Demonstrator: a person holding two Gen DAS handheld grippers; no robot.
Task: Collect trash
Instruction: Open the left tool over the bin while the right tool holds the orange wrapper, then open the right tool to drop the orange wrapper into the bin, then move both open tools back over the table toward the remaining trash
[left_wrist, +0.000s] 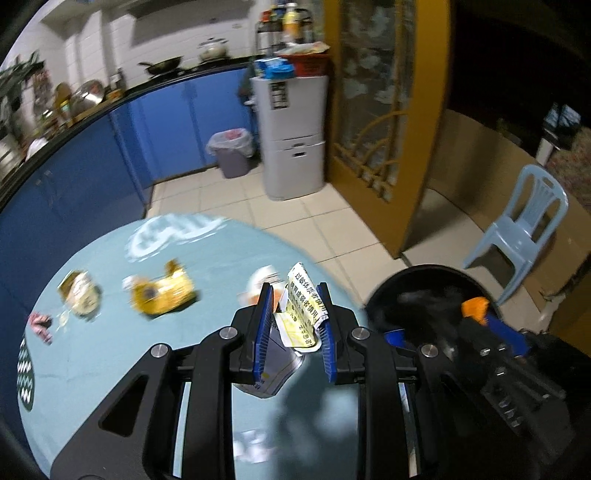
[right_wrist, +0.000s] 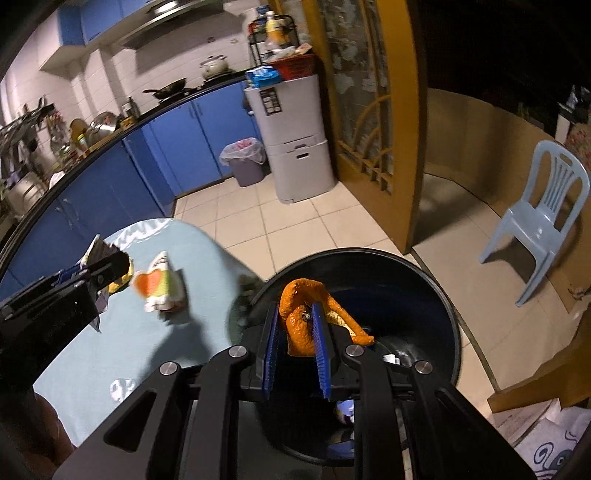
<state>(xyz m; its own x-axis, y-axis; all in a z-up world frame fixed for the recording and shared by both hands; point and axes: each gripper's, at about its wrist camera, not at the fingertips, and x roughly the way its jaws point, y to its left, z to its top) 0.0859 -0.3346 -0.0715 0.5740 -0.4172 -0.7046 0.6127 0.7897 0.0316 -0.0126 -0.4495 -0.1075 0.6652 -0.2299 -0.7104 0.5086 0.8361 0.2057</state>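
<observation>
Right tool (right_wrist: 295, 328) closed on a curled orange fruit peel (right_wrist: 301, 314), poised over the open mouth of the round black bin (right_wrist: 424, 295) beside the table. Best to open only once squarely above the middle, clear of the rim. Left tool (left_wrist: 295, 321) clamped on a crumpled printed paper wrapper (left_wrist: 301, 314) above the light-blue clothed table (left_wrist: 110, 350); to be swung over the bin next, keeping both tools apart. Yellow wrapper (left_wrist: 162, 293) and other scraps left on the table.
</observation>
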